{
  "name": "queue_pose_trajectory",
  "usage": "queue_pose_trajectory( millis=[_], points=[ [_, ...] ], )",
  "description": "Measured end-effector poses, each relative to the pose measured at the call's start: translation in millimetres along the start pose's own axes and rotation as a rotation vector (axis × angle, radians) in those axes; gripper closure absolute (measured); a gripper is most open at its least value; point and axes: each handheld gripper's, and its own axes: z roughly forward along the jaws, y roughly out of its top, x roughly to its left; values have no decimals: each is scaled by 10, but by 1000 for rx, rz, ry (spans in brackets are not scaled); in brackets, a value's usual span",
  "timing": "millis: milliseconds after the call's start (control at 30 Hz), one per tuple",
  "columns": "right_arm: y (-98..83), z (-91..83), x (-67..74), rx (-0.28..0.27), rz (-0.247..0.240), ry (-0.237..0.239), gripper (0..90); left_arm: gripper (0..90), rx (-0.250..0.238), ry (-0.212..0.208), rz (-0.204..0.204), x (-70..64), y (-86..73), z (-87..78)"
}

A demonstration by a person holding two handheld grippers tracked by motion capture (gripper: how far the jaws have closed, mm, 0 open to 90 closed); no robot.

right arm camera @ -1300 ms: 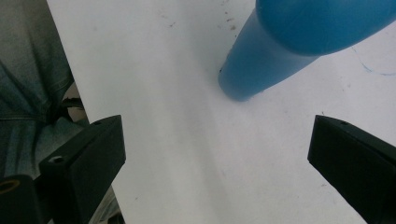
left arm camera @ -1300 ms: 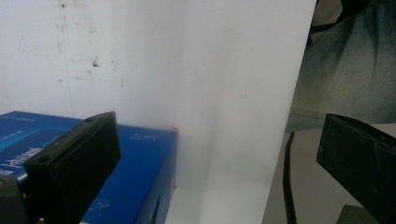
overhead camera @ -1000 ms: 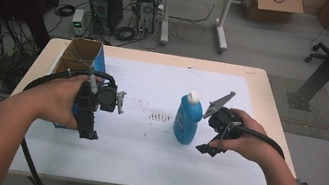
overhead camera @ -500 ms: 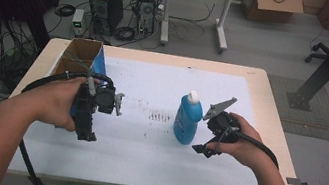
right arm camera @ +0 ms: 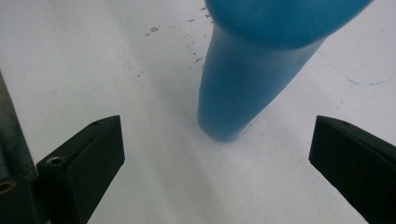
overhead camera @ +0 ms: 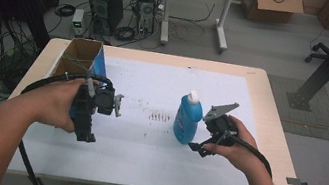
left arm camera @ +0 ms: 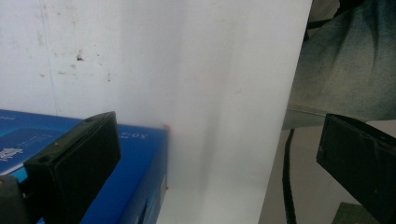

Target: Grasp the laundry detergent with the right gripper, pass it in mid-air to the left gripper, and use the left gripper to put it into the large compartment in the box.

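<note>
A blue bottle (overhead camera: 187,120) with a white cap stands upright on the white mat, right of centre. My right gripper (overhead camera: 199,149) is just to its right and low. In the right gripper view the right gripper (right arm camera: 215,140) is open and the bottle's base (right arm camera: 243,88) stands ahead of its jaws, untouched. A blue box (overhead camera: 85,59) with an open brown top stands at the table's left. In front of it, my left gripper (overhead camera: 85,136) is held above the mat. In the left gripper view the left gripper (left arm camera: 215,154) is open, with the blue box (left arm camera: 135,177) beside one jaw.
The white mat (overhead camera: 143,145) covers most of the wooden table (overhead camera: 274,121) and has dark smudges (overhead camera: 161,117) at its middle. The near table edge and the person's trousers (left arm camera: 345,70) lie under the left gripper. Cables and a computer (overhead camera: 104,4) sit on the floor beyond.
The right hand has drawn in slightly, bringing its gripper a little lower beside the bottle. The left gripper has hardly moved.
</note>
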Motion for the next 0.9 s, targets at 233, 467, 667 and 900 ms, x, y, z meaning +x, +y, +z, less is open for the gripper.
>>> queue_pose_trajectory(
  millis=[233,467,667,900],
  points=[
    [-22,65,3,-24,16,-14,34,2,3,-2,3,-4,25,-5],
    [-41,158,-9,-68,49,-25,32,2,6,0,4,-10,35,-2],
    [-48,257,-13,-99,75,-52,30,2,7,0,4,-17,35,-1],
    [-42,365,0,-133,104,-81,29,2,6,2,7,-24,33,-12]
  ],
)
